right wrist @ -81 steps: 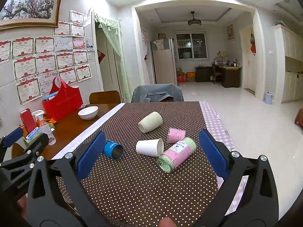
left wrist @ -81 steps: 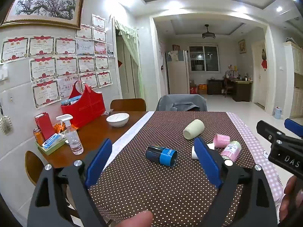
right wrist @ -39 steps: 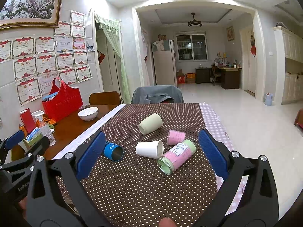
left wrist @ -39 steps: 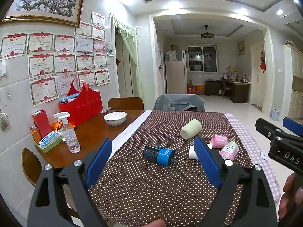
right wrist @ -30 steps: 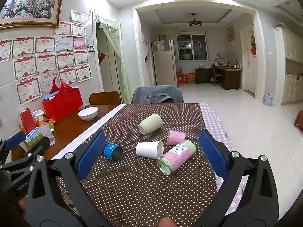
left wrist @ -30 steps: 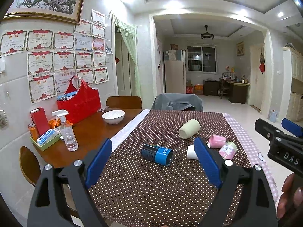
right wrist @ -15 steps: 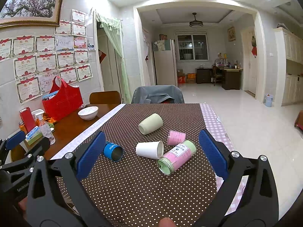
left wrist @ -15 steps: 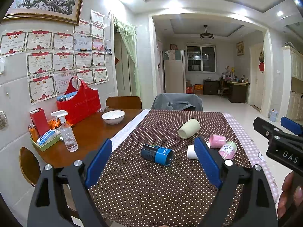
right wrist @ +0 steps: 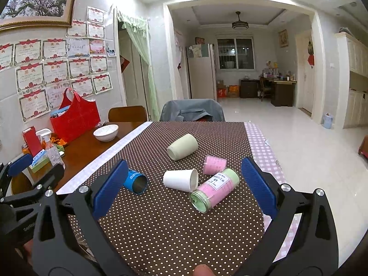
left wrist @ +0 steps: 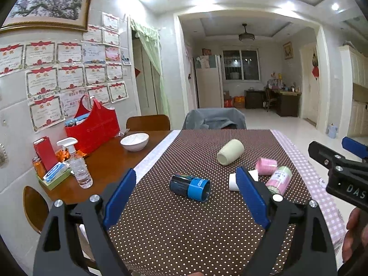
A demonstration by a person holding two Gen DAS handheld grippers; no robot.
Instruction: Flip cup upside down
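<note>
A brown tablecloth (right wrist: 174, 225) dotted in white is edged by pink check. On it are seen a pale green cup (right wrist: 182, 146), a white cup (right wrist: 180, 179), a pink cup (right wrist: 214, 164), a blue can (right wrist: 135, 181) and a pink-and-green jar (right wrist: 214, 189).

Bare tablecloth (right wrist: 174, 225) ahead; white cup (right wrist: 180, 179) crowded by jar (right wrist: 214, 189).

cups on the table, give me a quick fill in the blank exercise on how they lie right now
1. All five cups, such as the white cup, lie on their ____.
2. The blue cup lies ____ of the white cup in the right wrist view.
3. Both the left gripper and the right gripper are ____.

Missing words: sides; left; open
</note>
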